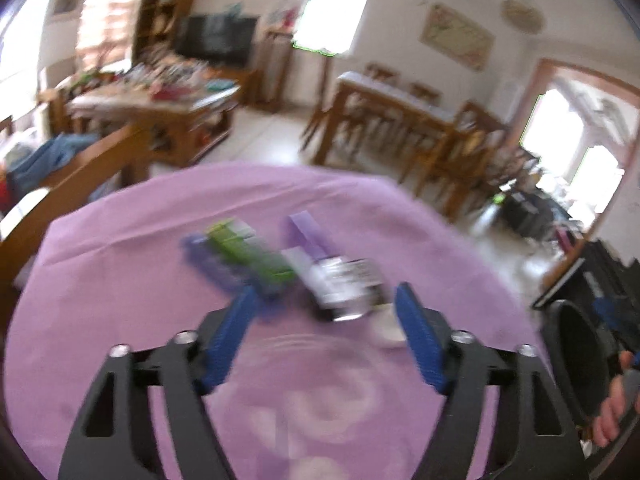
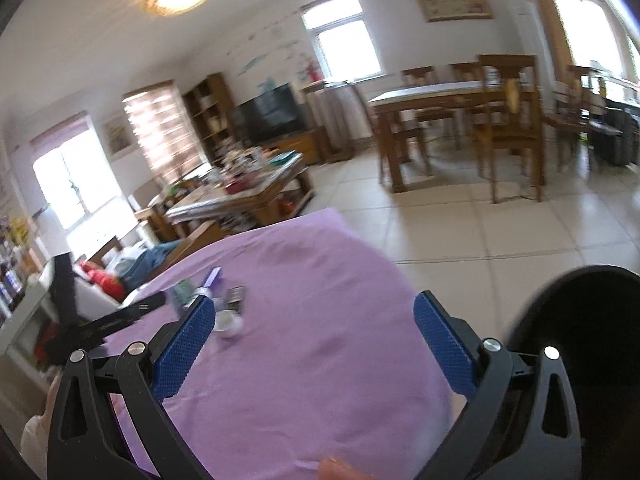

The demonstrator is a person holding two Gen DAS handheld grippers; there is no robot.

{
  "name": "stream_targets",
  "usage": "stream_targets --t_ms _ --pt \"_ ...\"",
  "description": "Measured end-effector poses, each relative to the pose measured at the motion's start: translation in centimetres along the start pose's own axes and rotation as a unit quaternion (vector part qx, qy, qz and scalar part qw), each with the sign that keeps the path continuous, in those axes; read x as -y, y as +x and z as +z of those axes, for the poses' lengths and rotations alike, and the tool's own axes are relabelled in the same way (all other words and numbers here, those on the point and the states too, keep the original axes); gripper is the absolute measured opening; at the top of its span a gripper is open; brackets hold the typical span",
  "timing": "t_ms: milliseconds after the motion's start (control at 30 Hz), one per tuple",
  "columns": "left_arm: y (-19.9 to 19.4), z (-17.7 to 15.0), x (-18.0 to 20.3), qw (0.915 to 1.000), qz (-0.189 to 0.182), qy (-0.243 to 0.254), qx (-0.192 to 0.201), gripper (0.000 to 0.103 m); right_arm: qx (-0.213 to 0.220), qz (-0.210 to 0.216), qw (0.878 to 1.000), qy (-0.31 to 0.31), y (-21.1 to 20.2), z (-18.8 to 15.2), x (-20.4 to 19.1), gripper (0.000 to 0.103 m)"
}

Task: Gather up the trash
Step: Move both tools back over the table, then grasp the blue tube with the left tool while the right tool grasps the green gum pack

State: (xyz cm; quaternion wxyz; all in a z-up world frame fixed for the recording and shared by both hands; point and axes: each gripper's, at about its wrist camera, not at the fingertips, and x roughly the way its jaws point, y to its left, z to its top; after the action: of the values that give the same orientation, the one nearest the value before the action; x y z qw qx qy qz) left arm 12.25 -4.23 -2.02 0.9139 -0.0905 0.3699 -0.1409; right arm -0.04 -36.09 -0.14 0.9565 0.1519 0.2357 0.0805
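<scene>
Closing in on the litter is the step judged to be in hand: the left gripper (image 1: 326,312) is held low over the purple tablecloth (image 1: 120,280), its blue pads (image 1: 230,336) spread apart with nothing pinched between them. A small heap of trash lies just beyond the fingertips, near the middle of the cloth: a green and white box (image 1: 248,250) on the left, a purple carton (image 1: 306,228) behind, and a dark, silvery packet (image 1: 346,286) nearest the right finger; blur hides finer detail. A crumpled white scrap (image 1: 386,330) is seen beside that finger. The right gripper (image 2: 314,322) is spread wide too, empty, hovering over the near right part of the cloth, well apart from the heap, which sits to its far left. A black bin (image 2: 580,320) stands at the right edge of the table, presumably the destination. Next, one item must be bracketed by the left pads, likely the silvery packet, and squeezed squarely before lifting, since the pieces overlap and neighbours may be dragged along.
</scene>
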Motion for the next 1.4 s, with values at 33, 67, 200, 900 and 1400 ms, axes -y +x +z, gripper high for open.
stream_targets --t_ms 33,67,200,900,1400 --pt "0.7 0.3 -1.3 0.9998 0.011 -0.007 -0.016 0.054 -0.004 0.007 1.000 -0.004 0.6 0.1 -0.6 0.098" --pt "1.5 0.6 -2.4 0.9991 0.025 -0.011 -0.033 0.049 -0.010 0.017 1.000 -0.009 1.4 0.3 -1.5 0.098" --pt "3.4 1.3 -4.7 0.9958 0.058 0.001 -0.071 0.040 -0.022 0.037 0.999 -0.027 3.1 0.6 -3.4 0.098" --pt "5.7 2.3 -4.5 0.9880 0.097 0.090 -0.080 0.011 -0.125 0.064 0.972 -0.190 14.8 0.9 -15.1 0.078" --pt "3.5 1.7 -7.9 0.9974 0.039 0.013 -0.059 0.005 -0.237 0.060 0.934 -0.261 25.5 -0.7 -21.2 0.044"
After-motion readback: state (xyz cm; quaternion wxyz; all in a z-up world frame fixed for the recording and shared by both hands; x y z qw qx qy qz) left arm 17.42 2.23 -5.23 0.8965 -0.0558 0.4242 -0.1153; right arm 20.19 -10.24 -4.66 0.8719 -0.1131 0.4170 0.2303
